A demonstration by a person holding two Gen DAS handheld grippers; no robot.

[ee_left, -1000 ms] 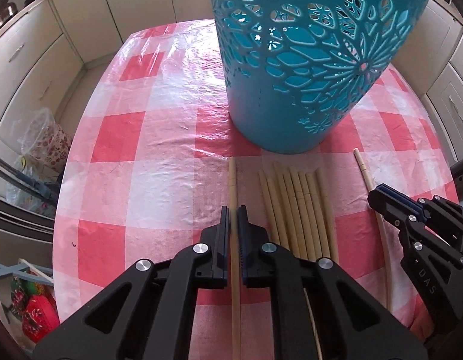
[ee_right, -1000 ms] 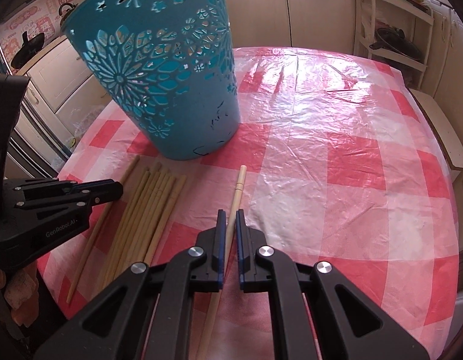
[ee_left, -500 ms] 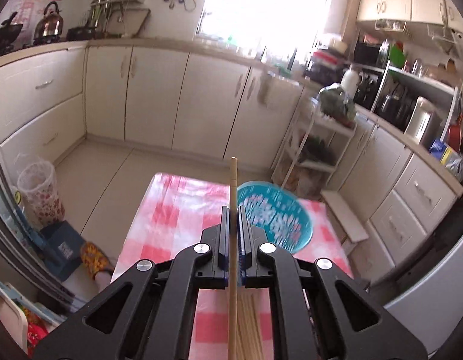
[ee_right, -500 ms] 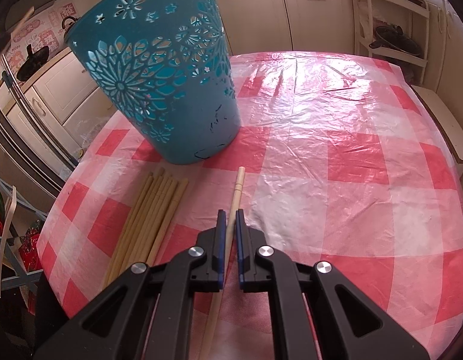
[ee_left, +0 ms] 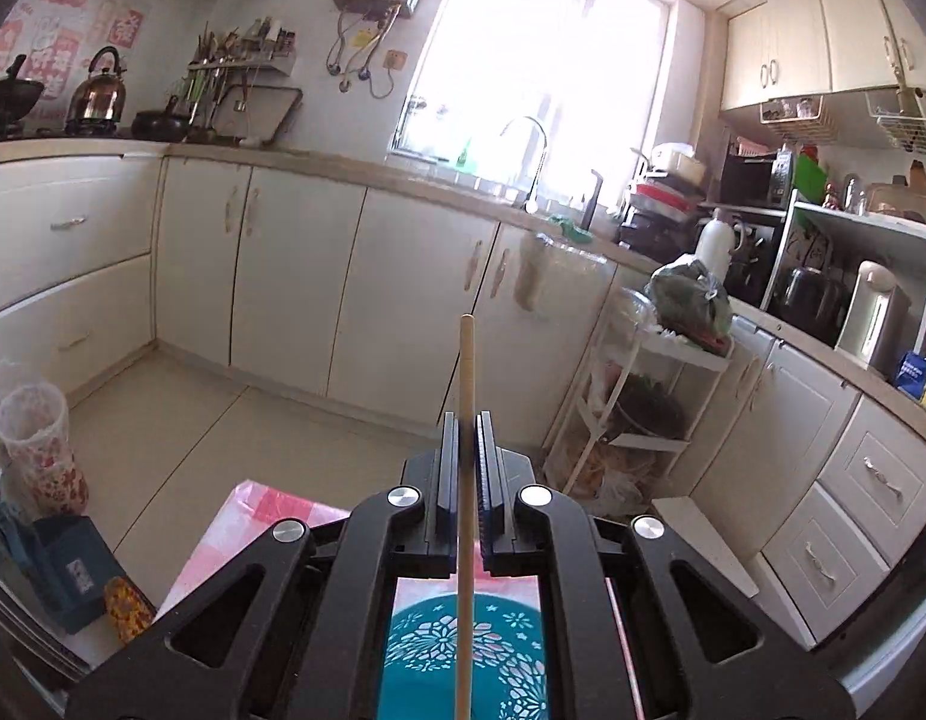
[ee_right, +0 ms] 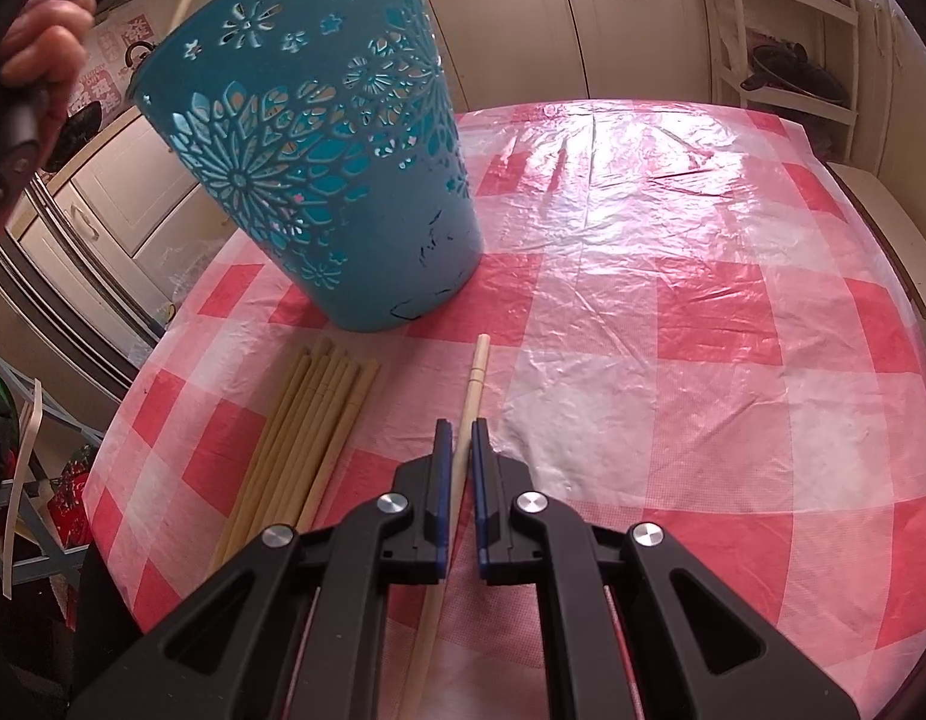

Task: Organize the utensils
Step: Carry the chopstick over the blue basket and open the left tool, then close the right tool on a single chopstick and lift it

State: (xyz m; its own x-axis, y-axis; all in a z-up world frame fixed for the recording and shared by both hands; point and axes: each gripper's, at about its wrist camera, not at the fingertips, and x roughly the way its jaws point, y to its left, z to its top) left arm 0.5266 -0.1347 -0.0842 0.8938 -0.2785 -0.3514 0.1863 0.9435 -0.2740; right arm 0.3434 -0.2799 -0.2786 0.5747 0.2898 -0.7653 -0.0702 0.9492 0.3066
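The left gripper (ee_left: 466, 420) is raised over the desk (ee_right: 673, 300), its jaws pinching one chopstick (ee_left: 466, 372) that runs straight up the middle of the left wrist view toward 12 o'clock, its tip against the cupboards (ee_left: 295, 276) under the window (ee_left: 541, 60). Below the jaws, at 6 o'clock in that view, the open mouth of the teal bin (ee_left: 505, 654) shows from above, with the chopstick's lower length crossing in front of it

In the right wrist view the right gripper (ee_right: 457, 426) points down at the red-and-white checked cloth that covers the desk. Its jaws are pressed onto a second chopstick (ee_right: 476, 378); its far end points toward 12 o'clock and stops just short of the bin's base. Whether it lies on the cloth or is a little clear of it cannot be told. The bin (ee_right: 319, 138) stands at 11 o'clock from these jaws, teal with cut-out flower patterns. A bundle (ee_right: 310, 420) of chopsticks lies side by side on the cloth at 9 o'clock, just beside the held one and apart from it, their far ends near the bin's foot

At the upper left edge, about 10 o'clock, a hand (ee_right: 43, 42) grips a dark handle, and a thin pale stick slants up above the bin's rim
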